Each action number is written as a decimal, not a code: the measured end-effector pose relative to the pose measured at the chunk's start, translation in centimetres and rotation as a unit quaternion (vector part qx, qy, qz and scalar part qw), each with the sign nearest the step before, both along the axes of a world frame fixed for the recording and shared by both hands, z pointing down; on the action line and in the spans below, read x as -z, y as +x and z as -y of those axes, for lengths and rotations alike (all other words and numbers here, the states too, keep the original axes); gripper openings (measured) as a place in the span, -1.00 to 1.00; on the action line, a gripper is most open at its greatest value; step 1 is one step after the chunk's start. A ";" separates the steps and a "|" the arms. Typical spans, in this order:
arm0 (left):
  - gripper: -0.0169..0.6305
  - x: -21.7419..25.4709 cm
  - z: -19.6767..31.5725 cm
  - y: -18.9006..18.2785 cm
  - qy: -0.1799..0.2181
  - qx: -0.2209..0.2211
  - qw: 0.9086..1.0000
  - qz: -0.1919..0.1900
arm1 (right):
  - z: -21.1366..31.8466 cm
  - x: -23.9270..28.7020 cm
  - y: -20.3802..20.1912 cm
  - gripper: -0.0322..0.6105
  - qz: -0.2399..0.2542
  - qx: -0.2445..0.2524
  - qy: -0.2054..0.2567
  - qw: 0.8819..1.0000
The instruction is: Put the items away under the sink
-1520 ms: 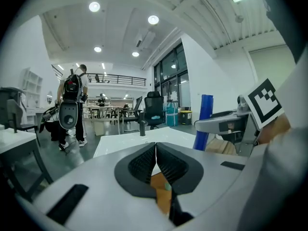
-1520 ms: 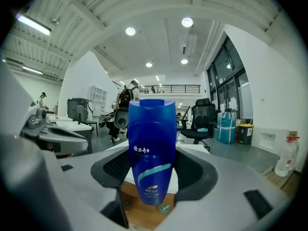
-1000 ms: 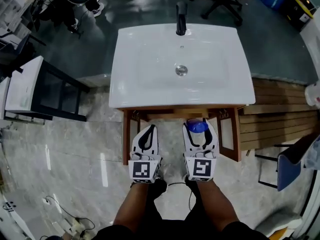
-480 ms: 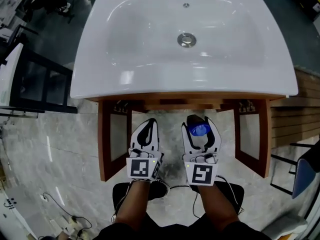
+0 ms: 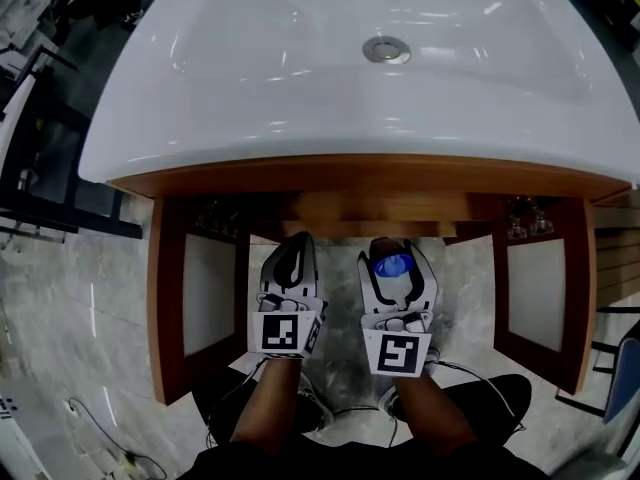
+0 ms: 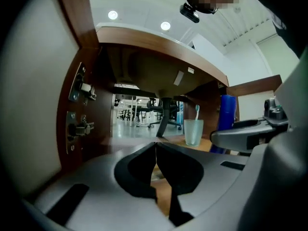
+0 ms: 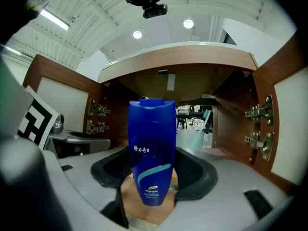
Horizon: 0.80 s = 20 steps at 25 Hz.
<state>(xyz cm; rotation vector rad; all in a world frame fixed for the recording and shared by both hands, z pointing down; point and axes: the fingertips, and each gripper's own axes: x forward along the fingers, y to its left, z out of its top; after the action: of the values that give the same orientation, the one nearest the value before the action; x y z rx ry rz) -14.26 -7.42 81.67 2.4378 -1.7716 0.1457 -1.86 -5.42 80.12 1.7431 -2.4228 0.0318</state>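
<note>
- While the blue bottle point(image 5: 393, 265) is clamped in the right tool point(image 5: 400, 250), both tools are seen in the head view held side by side below the white sink point(image 5: 300, 88), just short of the open cabinet point(image 5: 340, 208). The left tool point(image 5: 297, 246) is seen with its jaws drawn together on nothing, and the cabinet doors point(image 5: 160, 298) are swung wide on either side.
- Left gripper view — the jaws are shown meeting at their tips, with nothing between them. Beyond them the cabinet floor point(image 6: 211, 146) is seen, and a pale cup point(image 6: 193, 132) with a toothbrush in it is stood there, right of centre. The bottle is glimpsed at the right edge, above the other tool.
- Right gripper view — the bottle point(image 7: 151, 148) is pressed from both sides by the pads, its long axis upright and its cap uppermost. The cabinet interior lies straight ahead of it, and the cup is seen just behind it, a little to its right. The coming move is judged to turn on that relation: the bottle would have to be carried forward under the sink's rim and set down clear of the cup. Only the right hand is placed to do so.
</note>
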 end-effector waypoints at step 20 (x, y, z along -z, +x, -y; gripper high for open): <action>-0.88 -0.9 1.1 0.2 0.046 -0.027 0.998 0.023 | 1.7 0.3 -2.2 -0.02 0.018 -0.004 0.022 1.000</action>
<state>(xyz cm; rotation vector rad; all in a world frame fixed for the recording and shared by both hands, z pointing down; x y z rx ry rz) -14.10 -8.55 82.55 2.5672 -1.7702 0.1303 -4.09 -7.13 79.83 1.7871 -2.4595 0.0109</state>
